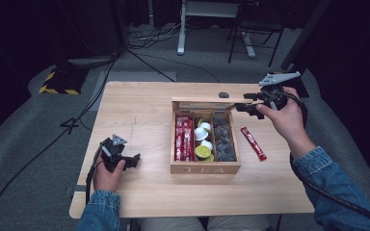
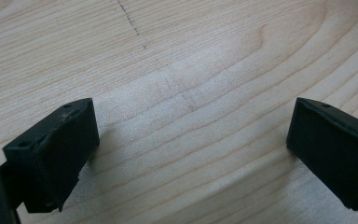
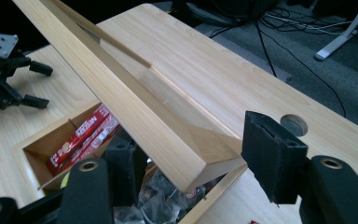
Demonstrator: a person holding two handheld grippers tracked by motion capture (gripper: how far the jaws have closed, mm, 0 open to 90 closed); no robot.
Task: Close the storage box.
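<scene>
Tea box lid (image 3: 135, 112), right gripper (image 3: 191, 154) jaws straddling it, apart

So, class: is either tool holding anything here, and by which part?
Nothing is gripped. The right tool straddles the front corner of the wooden tea box's raised lid, pads apart. The left tool stands open over bare table.

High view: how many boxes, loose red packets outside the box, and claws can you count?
Wooden tea box: 1
Loose red packet: 1
Claws: 2 (left claw, right claw)
Total: 4
</scene>
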